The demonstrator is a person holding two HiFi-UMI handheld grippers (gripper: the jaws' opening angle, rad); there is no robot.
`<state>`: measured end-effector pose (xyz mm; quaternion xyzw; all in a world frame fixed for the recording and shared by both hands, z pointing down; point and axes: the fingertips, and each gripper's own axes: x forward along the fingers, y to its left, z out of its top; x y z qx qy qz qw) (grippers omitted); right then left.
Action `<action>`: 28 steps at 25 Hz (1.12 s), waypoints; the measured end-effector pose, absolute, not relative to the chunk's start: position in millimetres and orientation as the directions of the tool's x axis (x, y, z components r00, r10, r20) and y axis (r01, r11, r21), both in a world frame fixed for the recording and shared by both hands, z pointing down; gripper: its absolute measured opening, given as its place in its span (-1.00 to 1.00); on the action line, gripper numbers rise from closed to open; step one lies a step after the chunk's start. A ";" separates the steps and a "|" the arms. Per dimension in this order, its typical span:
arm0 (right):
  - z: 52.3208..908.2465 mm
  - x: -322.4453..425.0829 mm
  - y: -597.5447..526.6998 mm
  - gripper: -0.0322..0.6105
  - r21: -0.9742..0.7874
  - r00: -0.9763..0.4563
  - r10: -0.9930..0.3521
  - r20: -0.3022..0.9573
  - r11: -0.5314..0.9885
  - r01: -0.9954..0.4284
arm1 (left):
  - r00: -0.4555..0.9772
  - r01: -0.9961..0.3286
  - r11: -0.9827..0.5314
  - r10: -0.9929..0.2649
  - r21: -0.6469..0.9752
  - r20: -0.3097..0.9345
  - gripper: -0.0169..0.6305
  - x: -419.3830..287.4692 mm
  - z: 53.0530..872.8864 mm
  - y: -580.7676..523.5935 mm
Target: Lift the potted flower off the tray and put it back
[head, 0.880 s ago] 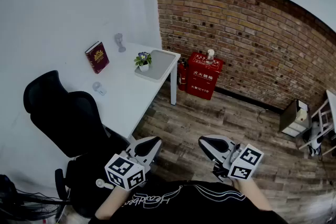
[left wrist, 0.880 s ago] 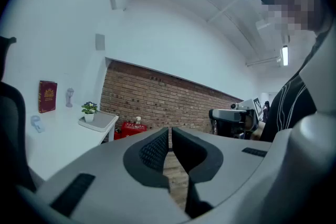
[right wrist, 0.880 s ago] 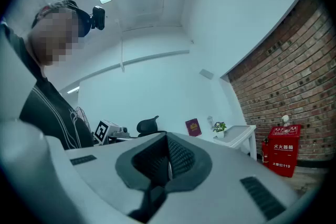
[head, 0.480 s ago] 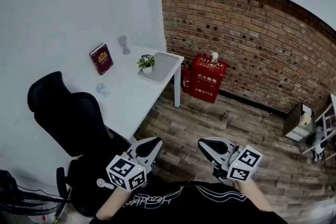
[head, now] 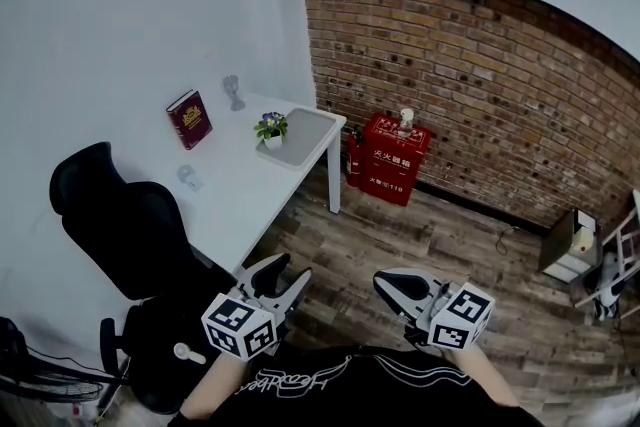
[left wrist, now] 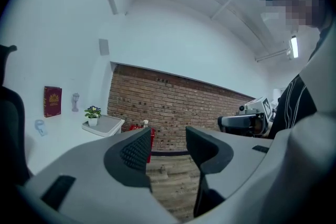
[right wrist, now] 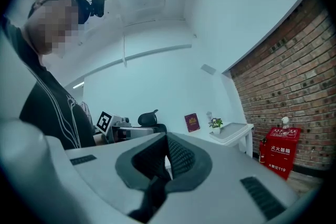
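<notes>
One potted flower (head: 269, 127) on tray (head: 306, 128), well apart from left tool (head: 287, 270)

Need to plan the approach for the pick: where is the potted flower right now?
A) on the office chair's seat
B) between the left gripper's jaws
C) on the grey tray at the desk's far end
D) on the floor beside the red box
C: the potted flower stands on a corner of the grey tray, at the far end of the white desk.
</notes>
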<state>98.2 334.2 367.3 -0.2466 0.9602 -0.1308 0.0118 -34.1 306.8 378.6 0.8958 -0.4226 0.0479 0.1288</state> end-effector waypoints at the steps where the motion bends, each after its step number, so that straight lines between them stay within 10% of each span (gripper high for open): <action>1: 370.9 102.9 333.0 -0.89 -0.259 -0.879 -0.474 0.048 0.844 -0.469 | 0.632 -0.774 -0.603 -0.750 0.191 0.195 -0.25 -30.0 382.4 304.1; 28: 438.1 113.5 160.7 -0.89 -0.356 -0.870 -0.478 0.121 0.797 -0.487 | 0.436 -0.900 -0.405 -0.848 0.163 0.303 0.20 -59.0 464.6 116.5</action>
